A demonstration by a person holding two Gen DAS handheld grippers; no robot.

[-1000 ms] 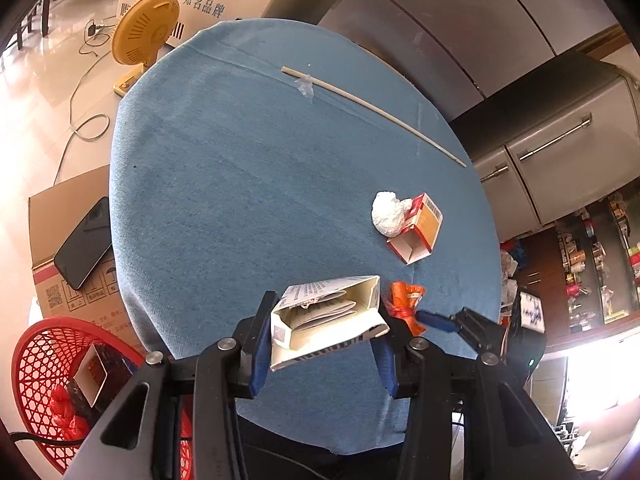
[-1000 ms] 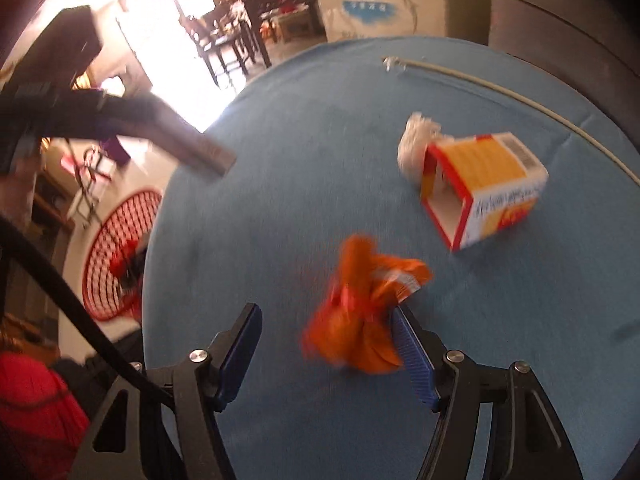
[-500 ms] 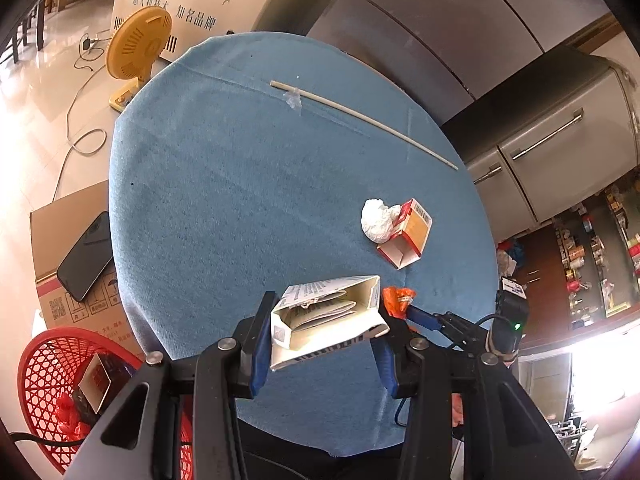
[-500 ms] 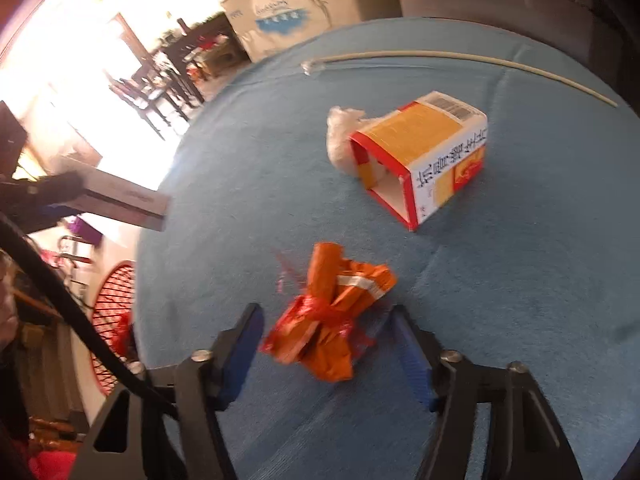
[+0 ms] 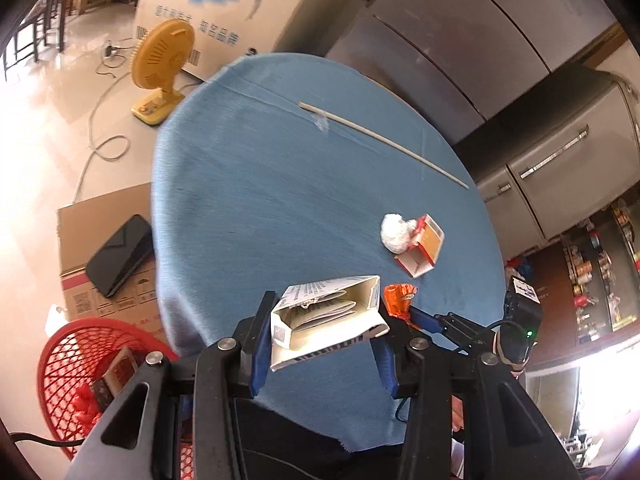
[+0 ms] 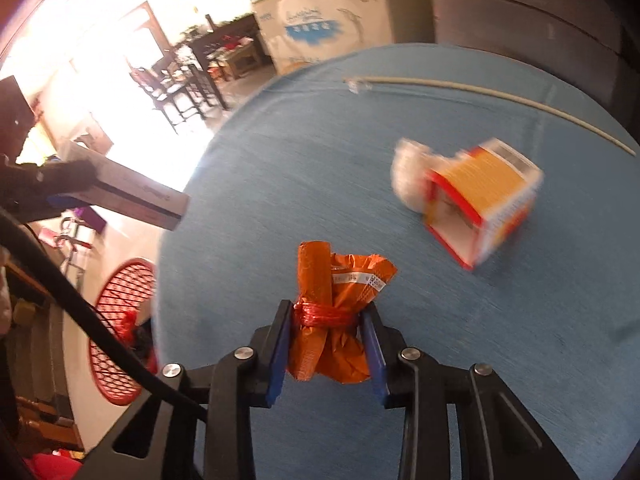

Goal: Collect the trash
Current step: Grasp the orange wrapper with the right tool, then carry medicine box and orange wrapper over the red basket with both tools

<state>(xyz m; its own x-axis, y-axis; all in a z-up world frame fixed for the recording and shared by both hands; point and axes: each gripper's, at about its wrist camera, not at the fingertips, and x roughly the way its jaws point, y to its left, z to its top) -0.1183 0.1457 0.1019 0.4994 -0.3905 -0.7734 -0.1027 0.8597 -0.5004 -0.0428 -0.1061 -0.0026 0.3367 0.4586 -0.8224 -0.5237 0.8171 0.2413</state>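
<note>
At the lower left of the left wrist view a red mesh basket (image 5: 80, 364) stands on the floor with scraps already in it, beside a cardboard box carrying a black phone (image 5: 120, 256). In the lower middle, the left tool (image 5: 320, 336) clamps an open white carton (image 5: 326, 320) with folded paper inside, held above the blue counter (image 5: 280, 200). Just right of it, the right tool (image 6: 326, 344) has just been closing, and its pads now press both sides of an orange wrapper bundle (image 6: 336, 312) tied with red string.

Both tools look loaded, so the pick-up step seems finished. The next move likely calls for carrying both pieces leftward off the counter edge and releasing them over the basket.

Further right on the counter, a crumpled white tissue (image 5: 396, 232) touches an open red-and-orange box (image 5: 424, 248), not yet collected; a long pale stick (image 5: 380, 144) lies near the far edge.

The big box at the top carries a blue logo and characters too blurred to read; the print on the cartons is likewise illegible.
</note>
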